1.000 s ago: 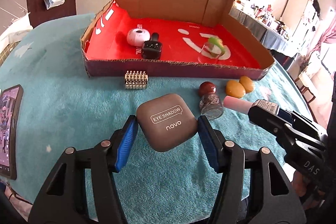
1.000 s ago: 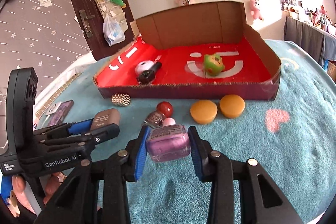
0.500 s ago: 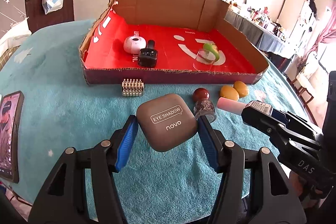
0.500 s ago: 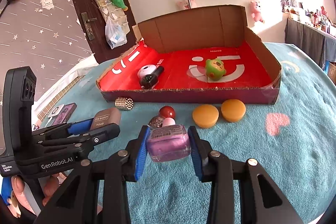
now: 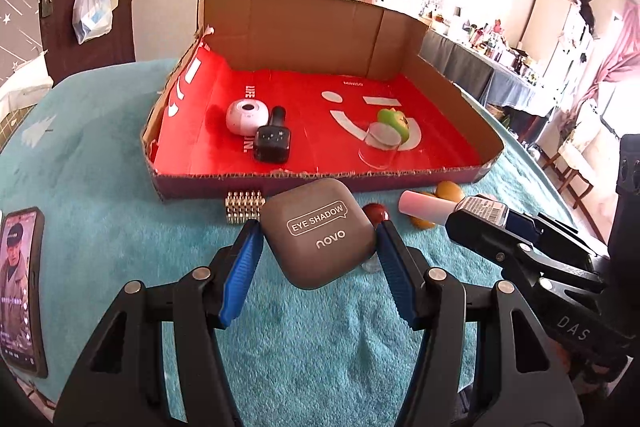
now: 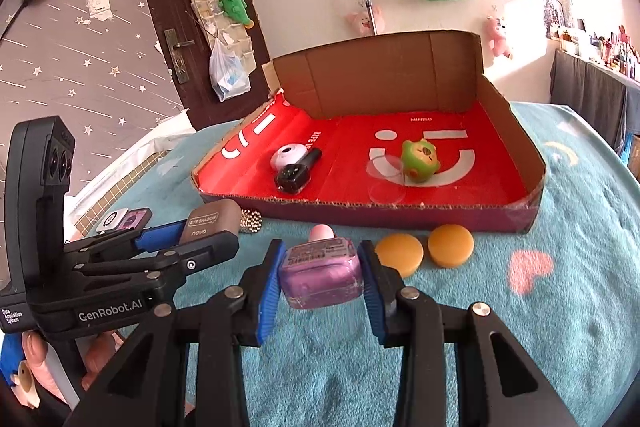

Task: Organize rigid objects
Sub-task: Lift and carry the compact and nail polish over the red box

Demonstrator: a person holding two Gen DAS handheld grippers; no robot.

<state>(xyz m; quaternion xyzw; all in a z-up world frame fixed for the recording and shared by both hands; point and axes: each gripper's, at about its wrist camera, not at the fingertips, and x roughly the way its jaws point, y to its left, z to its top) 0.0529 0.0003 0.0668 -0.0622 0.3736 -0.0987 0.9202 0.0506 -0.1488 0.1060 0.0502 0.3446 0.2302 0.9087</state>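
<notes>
left wrist view: left claw [image 5: 318, 247] clamps the grey eye shadow case [image 5: 318, 231] corner to corner between its blue pads, case held above the teal table [image 5: 100, 195], just short of the cardboard tray [image 5: 280, 183]. tray floor is red; inside sit a white round gadget [image 5: 247, 117], a black bottle [image 5: 273, 141] touching it, a green toy [image 5: 394, 123] and a clear cup [image 5: 379, 147] lying on its side against the toy. on the table by the tray's near wall: a cube of metal beads [image 5: 244, 207], a dark red cap [image 5: 376, 213] half hidden behind the case, orange pieces mostly hidden. right claw [image 5: 452, 213] comes in from the right, closed on a bottle with a pink cap [image 5: 424, 207]. a phone [image 5: 20, 291] lies at the table's left edge, screen lit.

right wrist view: right claw [image 6: 320, 275] grips the purple nail polish bottle [image 6: 320, 277] by its sides, pink cap pointing at the tray [image 6: 400, 219]. two orange discs [image 6: 424, 251] lie side by side on the table just in front of the tray wall, right of the bottle. left claw [image 6: 216, 231] sits to the left, holding the eye shadow case beside the bead cube [image 6: 251, 221]. both held items are outside the tray.
</notes>
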